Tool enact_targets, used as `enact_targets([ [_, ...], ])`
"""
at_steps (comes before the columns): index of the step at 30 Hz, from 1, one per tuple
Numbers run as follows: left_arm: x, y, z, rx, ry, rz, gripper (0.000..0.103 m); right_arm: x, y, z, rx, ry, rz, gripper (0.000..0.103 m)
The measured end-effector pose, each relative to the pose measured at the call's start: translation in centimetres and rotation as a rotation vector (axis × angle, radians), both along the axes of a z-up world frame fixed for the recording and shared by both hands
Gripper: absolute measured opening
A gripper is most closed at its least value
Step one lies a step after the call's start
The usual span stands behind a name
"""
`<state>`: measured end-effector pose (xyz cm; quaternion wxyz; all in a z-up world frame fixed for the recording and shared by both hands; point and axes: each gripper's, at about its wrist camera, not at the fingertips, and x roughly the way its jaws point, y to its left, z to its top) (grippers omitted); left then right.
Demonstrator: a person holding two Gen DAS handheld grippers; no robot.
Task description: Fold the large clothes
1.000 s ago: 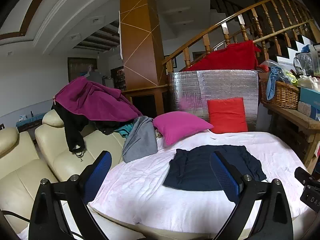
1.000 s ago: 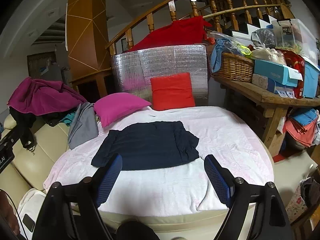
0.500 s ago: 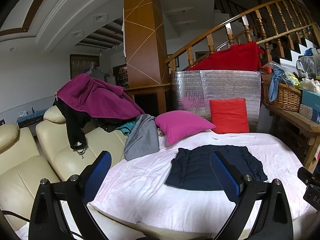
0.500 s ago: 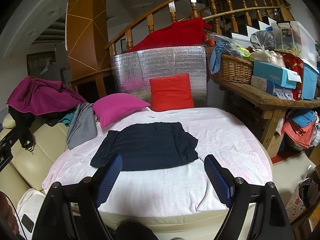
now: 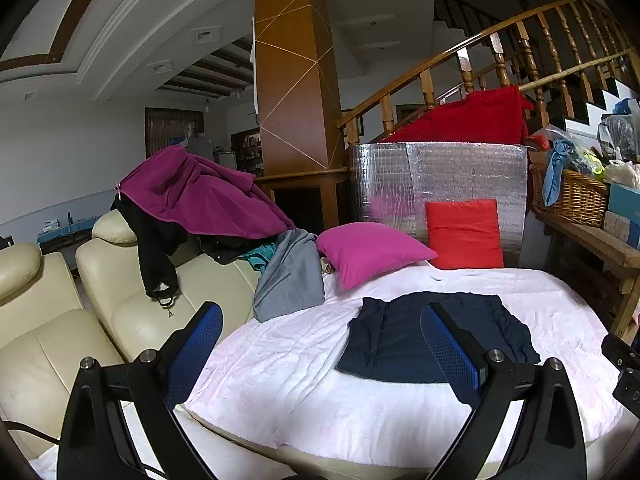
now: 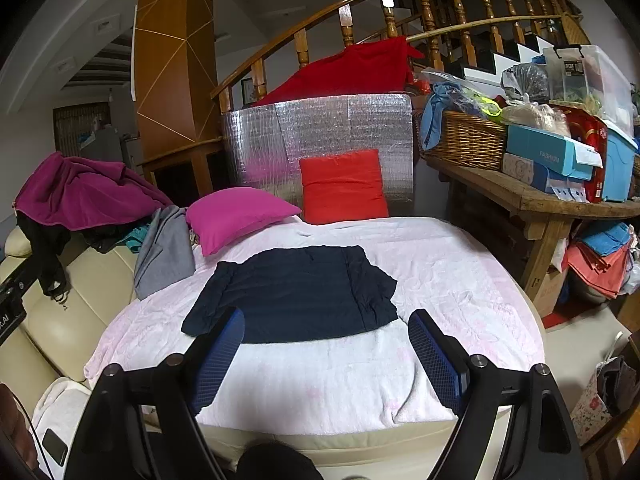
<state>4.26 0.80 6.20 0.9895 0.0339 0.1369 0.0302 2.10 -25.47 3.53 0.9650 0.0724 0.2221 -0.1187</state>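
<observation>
A dark navy garment (image 6: 296,292) lies flat, folded into a rough rectangle, in the middle of a round bed under a pale pink blanket (image 6: 440,280). My right gripper (image 6: 326,320) hovers open over the bed's near edge, just short of the garment's front hem, with nothing between its blue pads. In the left wrist view the same garment (image 5: 384,344) sits to the right, partly hidden behind one blue finger (image 5: 448,352). My left gripper (image 5: 320,308) stands open and empty above the bed's left front.
A cream sofa (image 5: 52,344) left of the bed carries a purple jacket (image 5: 200,200), black clothing and a grey garment (image 5: 292,276). Pink (image 6: 236,212) and red (image 6: 344,184) pillows lean at the back. A cluttered wooden bench (image 6: 540,200) stands on the right.
The left wrist view has drifted slightly, so the scene sits a little further right in it. The garment and the right gripper have stayed still.
</observation>
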Motion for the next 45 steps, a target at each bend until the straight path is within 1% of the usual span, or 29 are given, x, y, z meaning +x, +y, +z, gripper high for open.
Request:
enact_targets([
  [13, 0.2, 0.0, 1.1, -0.021, -0.018, 0.001, 0.099, -0.6, -0.5, 1.5, -0.007, -0.026, -0.015, 0.087],
  [24, 2.5, -0.3, 1.6, -0.05, -0.001, -0.001, 0.099, 1.2, -0.6, 2.2, -0.013, -0.008, -0.007, 0.087],
  [32, 5.3, -1.0, 1.4, -0.055, 0.029, -0.018, 0.099, 4.1, -1.1, 1.7, -0.01, 0.034, -0.004, 0.087],
  [36, 7.1, -1.1, 1.0, -0.048, 0.049, -0.004, 0.099, 6.3, -1.3, 1.2, 0.002, 0.055, 0.006, 0.087],
  [45, 11.7, -0.2, -0.3, -0.05, 0.084, 0.037, 0.099, 11.1, -0.6, 0.5, -0.004, 0.083, 0.024, 0.087],
])
